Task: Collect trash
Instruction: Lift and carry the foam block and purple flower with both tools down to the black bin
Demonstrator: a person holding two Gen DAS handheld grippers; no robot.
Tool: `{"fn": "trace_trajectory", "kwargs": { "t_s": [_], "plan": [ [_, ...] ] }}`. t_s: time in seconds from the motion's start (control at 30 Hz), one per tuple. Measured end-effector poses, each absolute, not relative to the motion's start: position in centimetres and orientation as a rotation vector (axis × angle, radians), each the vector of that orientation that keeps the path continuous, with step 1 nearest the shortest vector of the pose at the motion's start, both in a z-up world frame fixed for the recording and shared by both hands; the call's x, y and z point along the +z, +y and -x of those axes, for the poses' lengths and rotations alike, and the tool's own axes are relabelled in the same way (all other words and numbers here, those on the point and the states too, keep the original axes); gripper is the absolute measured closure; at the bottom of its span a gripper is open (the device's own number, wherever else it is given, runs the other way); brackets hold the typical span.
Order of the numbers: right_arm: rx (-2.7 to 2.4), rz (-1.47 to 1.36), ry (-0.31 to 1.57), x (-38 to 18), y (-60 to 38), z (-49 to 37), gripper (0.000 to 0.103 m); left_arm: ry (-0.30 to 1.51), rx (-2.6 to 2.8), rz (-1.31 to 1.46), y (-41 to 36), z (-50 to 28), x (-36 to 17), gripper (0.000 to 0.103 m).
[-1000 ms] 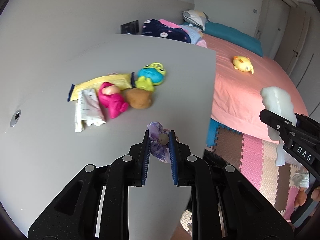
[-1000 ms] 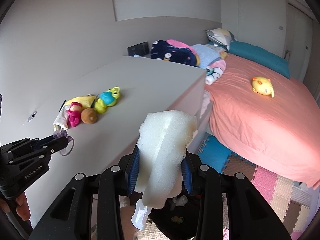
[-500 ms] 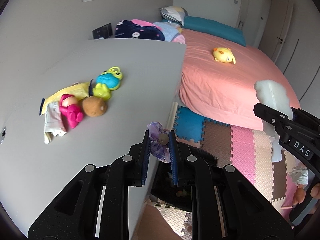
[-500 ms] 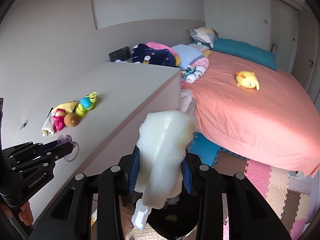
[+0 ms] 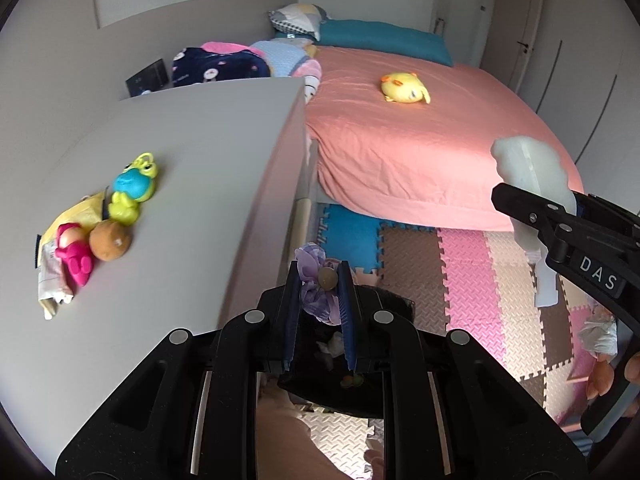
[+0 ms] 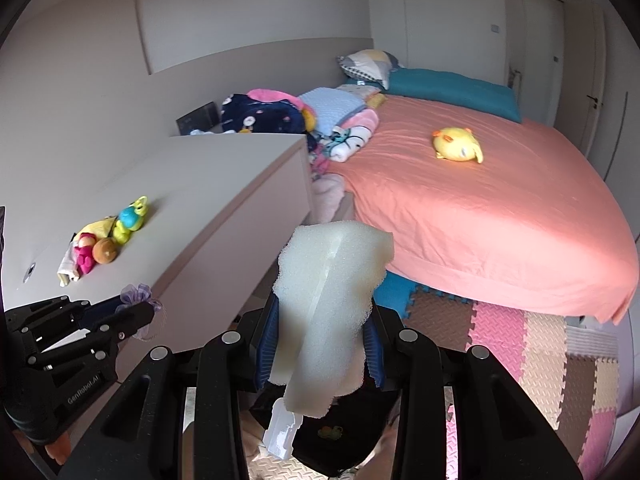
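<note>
- Left gripper (image 5: 319,280) clamped on a purple scrunchie (image 5: 316,294), jaws pinching it from both sides, fabric bunched between the blue pads (image 5: 347,312).
- Held off the bench (image 5: 192,184) edge, above a black bin (image 5: 340,392) on the floor, scraps visible inside.
- Right gripper (image 6: 320,344) closed on a white foam piece (image 6: 332,280), jaws pressing its lower half, upper part sticking up and forward past the tips.
- Hung over the same bin (image 6: 344,432), a white plastic bit (image 6: 280,436) dangling below the foam.
- Seen from the left wrist: right gripper (image 5: 520,208) at the right edge, foam (image 5: 528,172) rising above it.
- Seen from the right wrist: left gripper (image 6: 132,312) low at the left, scrunchie (image 6: 136,294) at its tip, beside the bench (image 6: 224,184) corner.
- Left on the bench: pink toy (image 5: 74,254), brown ball (image 5: 110,240), blue-green toy (image 5: 132,188), yellow wrapper (image 5: 76,214), crumpled white wrapper (image 5: 50,280), all clustered and touching.
- Beyond: bed (image 5: 420,148) in pink sheet, yellow plush (image 5: 402,88) on it; puzzle mat (image 5: 472,280) on the floor.
</note>
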State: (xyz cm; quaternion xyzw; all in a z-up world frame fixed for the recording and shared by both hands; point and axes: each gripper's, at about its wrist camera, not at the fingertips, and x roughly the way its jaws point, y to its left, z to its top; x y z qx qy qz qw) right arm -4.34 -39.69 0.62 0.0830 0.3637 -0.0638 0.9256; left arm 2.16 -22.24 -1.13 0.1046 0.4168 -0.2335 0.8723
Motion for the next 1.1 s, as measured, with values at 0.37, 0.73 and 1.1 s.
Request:
{"fn": "trace_trajectory", "kwargs": {
  "t_s": [0.37,0.73,1.1],
  "plan": [
    [-0.18,-0.207,0.761,-0.3,-42.1,4.5,0.065,0.891,-0.552,-0.27,-25.2,-2.0,-1.9,0.085],
    [-0.2,-0.182,0.795,-1.2,-42.3,3.2,0.053,0.939,-0.547,-0.327,-26.0,-1.9,-3.4,0.083],
    [-0.258,-0.162,0.767,-0.1,-42.9,2.4,0.025,0.908,-0.463,-0.3,-24.4,-2.3,-2.4,0.006]
  ]
}}
